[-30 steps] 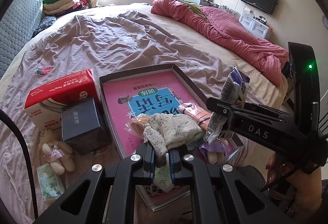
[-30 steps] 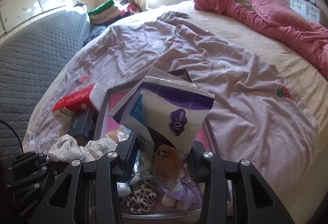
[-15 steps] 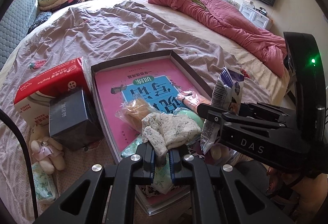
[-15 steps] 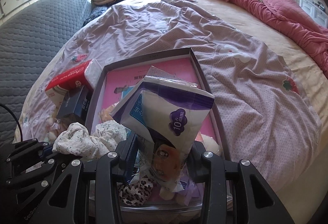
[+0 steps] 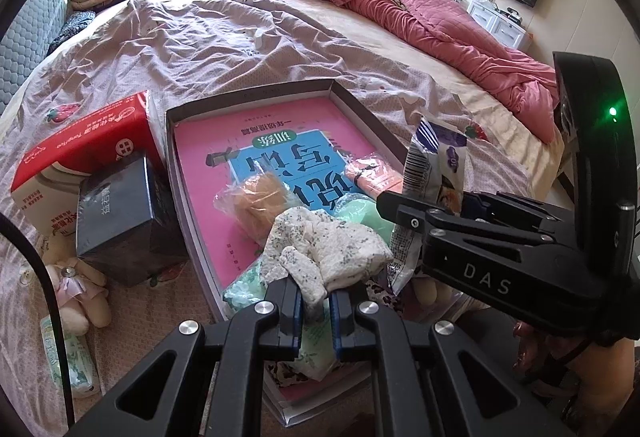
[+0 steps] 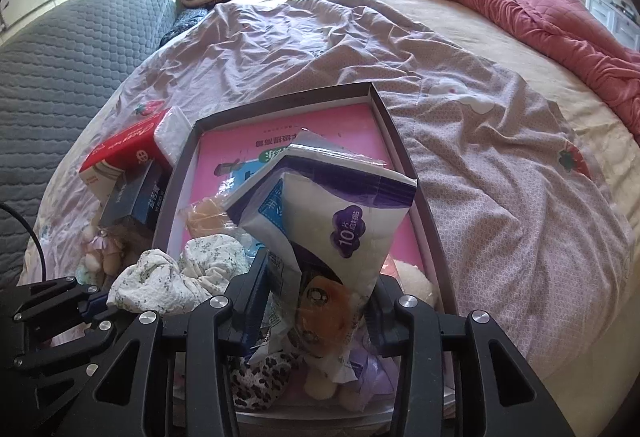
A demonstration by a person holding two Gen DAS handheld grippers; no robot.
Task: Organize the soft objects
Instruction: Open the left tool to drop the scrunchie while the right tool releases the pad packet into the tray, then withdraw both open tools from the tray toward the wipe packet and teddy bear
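The pink book [image 5: 280,133] in the box [image 5: 256,93] is partly covered by the soft things lying on it, so its title shows only in part. The plush toys [image 6: 320,321] at the near end of the box are mostly hidden behind the purple packet [image 6: 340,213] and the black gripper arms. The hand [image 5: 532,349] at the right edge is cut off.
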